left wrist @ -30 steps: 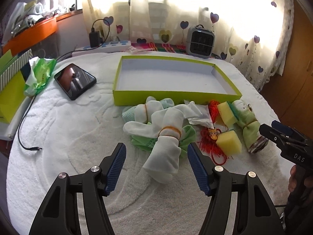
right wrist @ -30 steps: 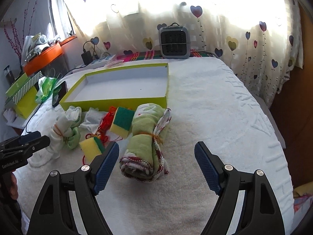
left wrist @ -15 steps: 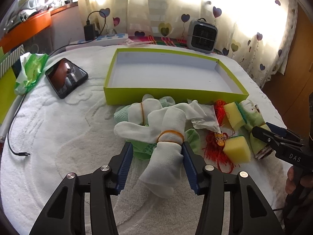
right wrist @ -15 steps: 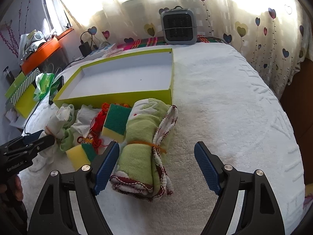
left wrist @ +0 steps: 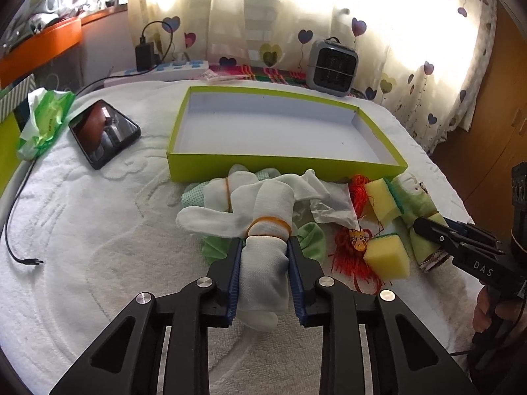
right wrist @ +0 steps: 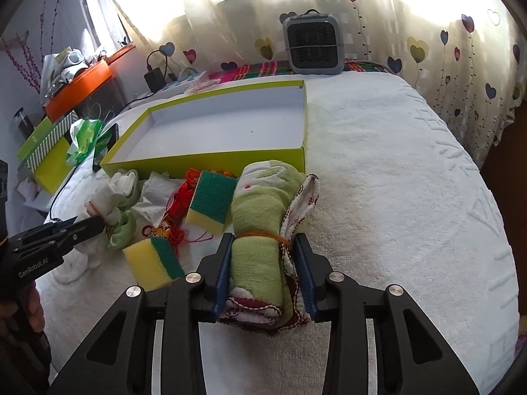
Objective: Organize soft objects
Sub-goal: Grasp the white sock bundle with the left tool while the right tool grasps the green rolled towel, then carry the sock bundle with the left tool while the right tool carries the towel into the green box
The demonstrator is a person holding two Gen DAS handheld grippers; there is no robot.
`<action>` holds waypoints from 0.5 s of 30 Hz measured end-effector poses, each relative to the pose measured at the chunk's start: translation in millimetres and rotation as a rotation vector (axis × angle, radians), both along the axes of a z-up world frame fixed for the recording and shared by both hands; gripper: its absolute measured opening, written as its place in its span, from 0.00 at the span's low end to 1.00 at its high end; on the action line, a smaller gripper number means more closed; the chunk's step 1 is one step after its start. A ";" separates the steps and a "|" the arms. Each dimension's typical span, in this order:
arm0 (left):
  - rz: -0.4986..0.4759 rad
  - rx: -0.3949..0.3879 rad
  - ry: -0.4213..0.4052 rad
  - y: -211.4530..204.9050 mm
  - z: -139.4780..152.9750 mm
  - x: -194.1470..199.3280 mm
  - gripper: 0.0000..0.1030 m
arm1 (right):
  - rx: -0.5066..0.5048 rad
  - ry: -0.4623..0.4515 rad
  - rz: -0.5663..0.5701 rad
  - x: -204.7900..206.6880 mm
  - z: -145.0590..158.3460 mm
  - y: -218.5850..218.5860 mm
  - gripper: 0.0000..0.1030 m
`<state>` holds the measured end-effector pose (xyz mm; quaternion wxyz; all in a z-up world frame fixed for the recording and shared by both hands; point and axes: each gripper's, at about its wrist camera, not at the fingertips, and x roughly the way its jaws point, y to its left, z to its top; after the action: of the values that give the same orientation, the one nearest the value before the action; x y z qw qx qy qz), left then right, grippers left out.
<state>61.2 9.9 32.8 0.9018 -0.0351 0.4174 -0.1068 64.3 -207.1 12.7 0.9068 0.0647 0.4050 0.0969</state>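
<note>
Surface: a white textured towel cover (left wrist: 98, 247) over what may be a bed or a desk; I cannot tell which.
Left side clutter: one black smartphone (left wrist: 103, 133) lying flat, one crumpled green-and-white plastic wrapper (left wrist: 42, 121) beside it, one black cable end (left wrist: 29, 260) on the cover.
Box: one shallow lime-green cardboard box with a white inside (left wrist: 283, 168), nothing in it, behind the pile of soft things.
White bundle: a rolled white sock bundle bound by an orange rubber band (left wrist: 263, 263), long axis running from the camera toward the box, its loose end nearest the camera.
Left gripper (left wrist: 265, 247): blue-padded fingers (left wrist: 234, 276) closing, one on each side of the white bundle just below the band, pads pressing the cloth.
Other socks: a second white rolled bundle with a band (left wrist: 217, 194) and green cloth under the pile; exact count unclear.
Red item: one tangle of red cord with a small ornament (left wrist: 355, 247).
Sponges: two yellow sponges with green scouring faces (right wrist: 210, 200), one near the box, one nearer the camera, both between the two bundles.
Green roll: a rolled light-green towel with red-patterned edging, bound by an orange band (right wrist: 263, 230), long axis from the camera toward the box's right corner.
Right gripper (right wrist: 263, 247): fingers closing, clamped on the green roll's near half, below the band.
Far edge: one small grey fan heater (right wrist: 311, 44) before the heart-print curtain (right wrist: 428, 33).
</note>
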 end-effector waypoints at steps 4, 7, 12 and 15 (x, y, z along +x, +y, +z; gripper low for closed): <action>0.012 -0.005 -0.013 5.1 6.6 -2.4 0.24 | -0.005 -0.010 -0.004 -2.7 2.6 0.2 0.32; 0.015 -0.003 -0.022 7.7 12.2 -3.1 0.24 | -0.001 -0.018 -0.007 -4.5 6.3 -1.2 0.31; 0.020 -0.007 -0.043 11.6 22.8 -4.5 0.24 | -0.006 -0.049 -0.013 -7.8 19.3 -2.4 0.31; 0.016 -0.011 -0.057 15.0 31.4 -1.9 0.24 | -0.015 -0.062 -0.015 -6.0 27.6 -2.9 0.31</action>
<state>59.2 24.8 64.3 0.9139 -0.0407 0.3906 -0.1027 58.3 -209.9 40.3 0.9202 0.0579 0.3767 0.0891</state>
